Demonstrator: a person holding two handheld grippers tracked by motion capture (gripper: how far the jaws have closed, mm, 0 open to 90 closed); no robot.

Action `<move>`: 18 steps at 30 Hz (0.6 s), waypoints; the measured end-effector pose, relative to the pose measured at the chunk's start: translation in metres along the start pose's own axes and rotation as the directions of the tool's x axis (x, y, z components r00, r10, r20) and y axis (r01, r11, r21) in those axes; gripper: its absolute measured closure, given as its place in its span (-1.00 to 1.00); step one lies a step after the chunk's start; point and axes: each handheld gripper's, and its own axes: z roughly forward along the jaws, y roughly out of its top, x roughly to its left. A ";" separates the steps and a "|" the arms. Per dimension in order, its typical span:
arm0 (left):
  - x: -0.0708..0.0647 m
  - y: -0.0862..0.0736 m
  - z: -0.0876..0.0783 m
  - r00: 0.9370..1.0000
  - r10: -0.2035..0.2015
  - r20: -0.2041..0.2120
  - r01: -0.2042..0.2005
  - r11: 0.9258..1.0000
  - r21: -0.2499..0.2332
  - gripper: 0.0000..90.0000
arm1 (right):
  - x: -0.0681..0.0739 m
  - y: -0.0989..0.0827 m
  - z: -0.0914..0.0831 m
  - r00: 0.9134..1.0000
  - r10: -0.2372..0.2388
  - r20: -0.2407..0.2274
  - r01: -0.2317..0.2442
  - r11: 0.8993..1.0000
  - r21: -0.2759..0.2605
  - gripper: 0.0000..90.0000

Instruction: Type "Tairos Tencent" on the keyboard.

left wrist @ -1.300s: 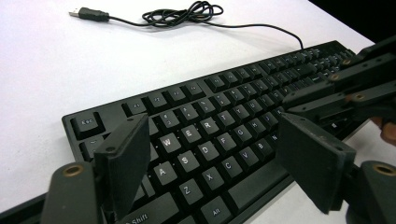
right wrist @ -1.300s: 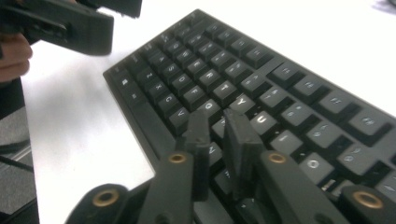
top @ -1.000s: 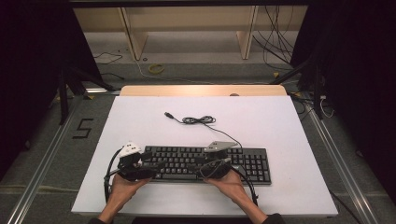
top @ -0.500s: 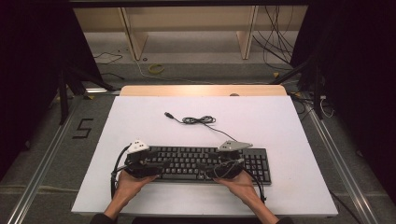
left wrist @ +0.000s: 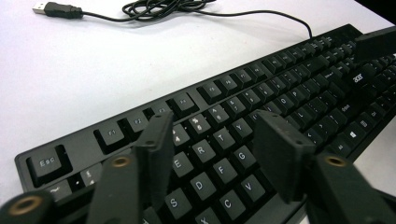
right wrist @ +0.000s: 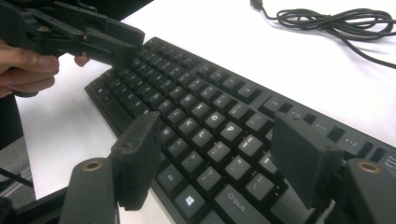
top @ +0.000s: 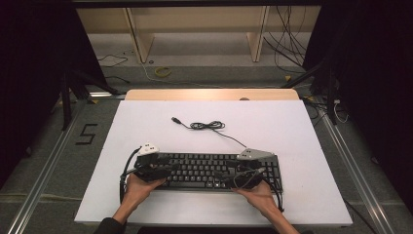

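Hovering low over a black keyboard (top: 214,170) at the near edge of a white table (top: 292,126), a person works two hand-held claws from either end. At the left, the left claw (top: 163,170) sits over the letter keys nearest the Esc corner; in the left gripper view its two fingers (left wrist: 156,149) straddle the R and G rows with a moderate gap, the jaws having just been closing, and nothing is pinched between them, the pads seeming to ride just above the keycaps. Across the middle, the keyboard's long axis runs side to side across the table, parallel to the near edge, so each claw reaches along it toward the other. Its cable (top: 207,126) trails off the back edge to a loose coil farther out on the table, ending in a plug (top: 176,120) lying free. At the right, the right claw (top: 229,176) hangs over the keys just short of the number pad; in the right gripper view its fingers (right wrist: 140,154) stand wide, having just been opening, and hold nothing, with the other claw seen beyond at the far end. Each half of the board lies nearer its own hand, and any press would likely come straight down.
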 end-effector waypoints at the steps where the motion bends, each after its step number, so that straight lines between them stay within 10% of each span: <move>1: 0.000 0.001 0.001 1.000 0.006 -0.004 -0.006 1.000 0.007 0.16 | 0.000 0.000 0.000 1.000 0.000 0.000 0.000 1.000 0.000 -0.23; 18: -0.006 0.004 0.021 0.999 0.046 0.019 -0.047 0.996 0.075 0.93 | -0.002 -0.007 -0.017 1.000 0.009 0.016 -0.009 1.000 -0.019 -0.26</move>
